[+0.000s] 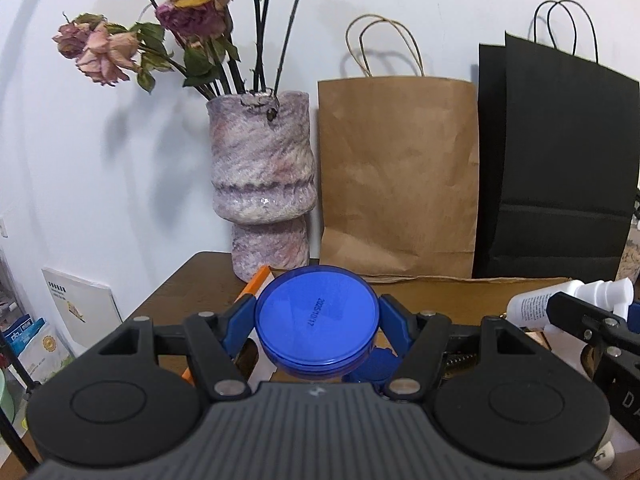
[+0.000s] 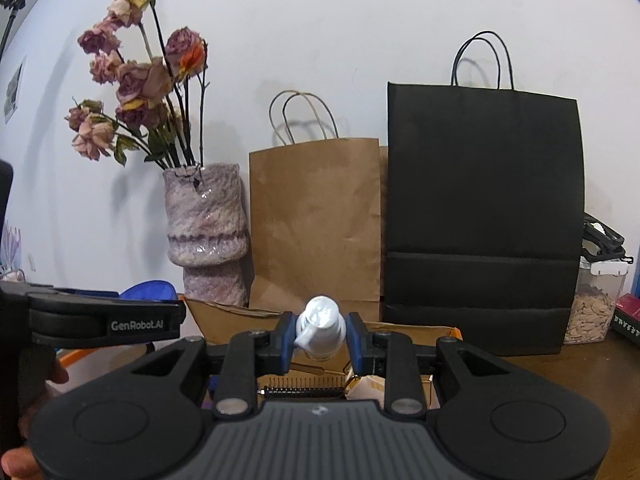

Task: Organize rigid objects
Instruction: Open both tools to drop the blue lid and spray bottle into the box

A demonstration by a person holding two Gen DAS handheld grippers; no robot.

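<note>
The left claw [image 1: 316,320] grips a blue jar [image 1: 316,316] by its lid (a twist could loosen it); the right claw [image 2: 320,334] clenches a white bottle [image 2: 320,328] above the box [image 2: 224,320] on the desk [image 2: 580,376]. Held side by side, they could collide.

The dried roses [image 1: 192,12] run off the top edge in the left wrist view, so their highest blooms are lost. The blue jar [image 1: 316,316] shows only its lid; its body is hidden behind the left gripper [image 1: 316,322] housing. The white spray bottle [image 2: 320,330] points its cap at the right wrist camera, label unreadable, lower part out of sight. The cardboard box [image 2: 240,320] is largely masked by both tools, contents unclear. At the far right, a book [image 2: 628,320] is cut by the frame, its title too small to read.
</note>
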